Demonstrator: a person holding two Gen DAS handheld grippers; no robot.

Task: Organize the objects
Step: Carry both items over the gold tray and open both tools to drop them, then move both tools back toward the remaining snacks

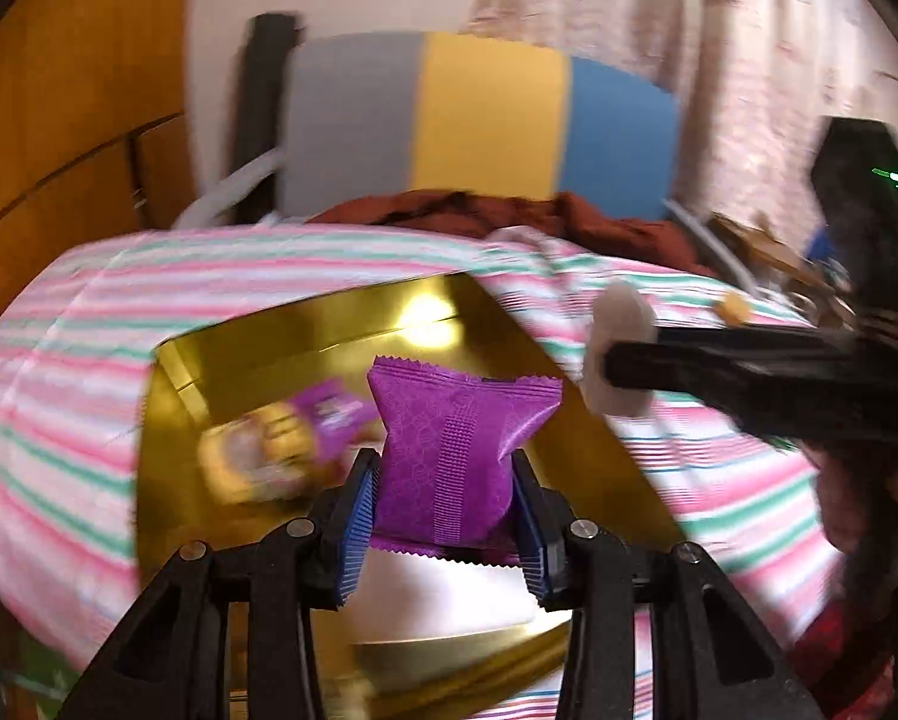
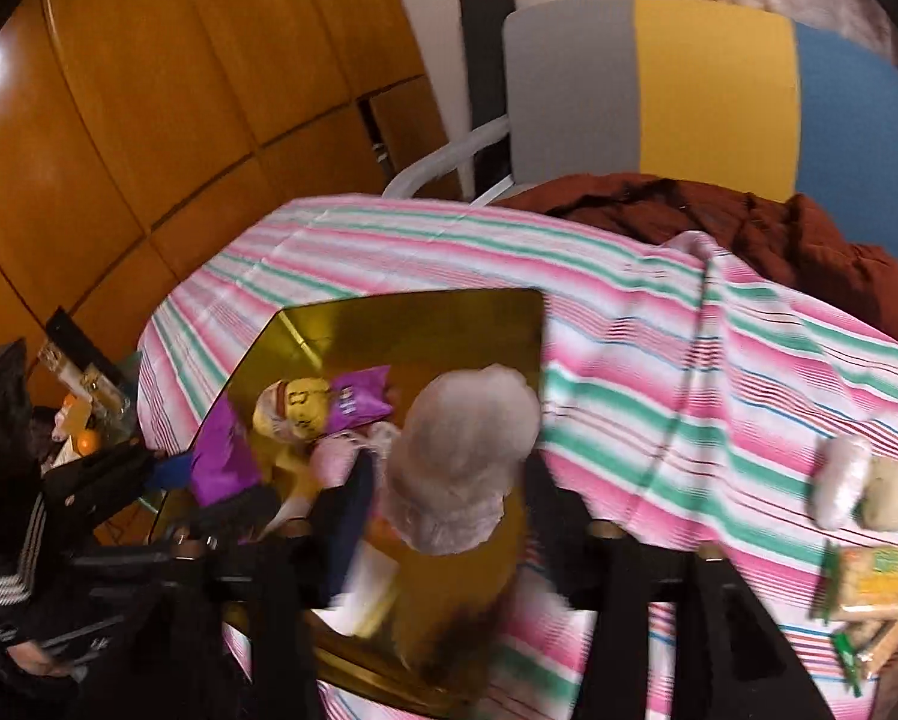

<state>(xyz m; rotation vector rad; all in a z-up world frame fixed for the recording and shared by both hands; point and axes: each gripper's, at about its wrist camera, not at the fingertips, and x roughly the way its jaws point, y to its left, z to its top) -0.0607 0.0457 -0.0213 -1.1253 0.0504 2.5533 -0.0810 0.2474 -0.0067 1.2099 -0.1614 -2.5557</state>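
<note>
Two grippers: both hang over a gold tray point(image 1: 575, 420) on a striped cloth.
Left gripper point(image 1: 446, 501): its blue pads pinch a purple packet point(image 1: 455, 450) from both sides, upright, above the tray's near half.
Right gripper point(image 2: 443, 516): its fingers are blurred; a pale wrapped cake point(image 2: 461, 450) sits between them, but whether they press on it I cannot tell. In the left view the same cake point(image 1: 620, 354) shows at the tip of the right gripper's black fingers, over the tray's right edge.
In the tray: a yellow wrapped sweet point(image 2: 296, 408) and a second purple packet point(image 2: 362, 399) lie touching each other towards the left side; something pale pink lies just beside them, too blurred to name.
In the way: the two grippers are close together over the tray, the left one's blue pad and packet just left of the right gripper's fingers.
On the cloth, right side: a white wrapped cake point(image 2: 842, 480) touching a cream round one point(image 2: 893, 492), and near them two packs of biscuits point(image 2: 875, 582), well apart from the tray.
Surface: a cloth point(image 2: 659, 360) striped pink, green and white, creased, covering the table.
Behind the table: a chair point(image 2: 713, 90) with a back in grey, yellow and blue bands, and a rust-brown garment point(image 2: 767, 228) heaped on it at the table's far edge.
Room: orange wooden panels point(image 2: 149, 120) on the left, a pale curtain point(image 1: 689, 30) on the right, white wall between.
Person: a dark sleeve with white stripes point(image 2: 17, 570) at the left edge of the right view.
</note>
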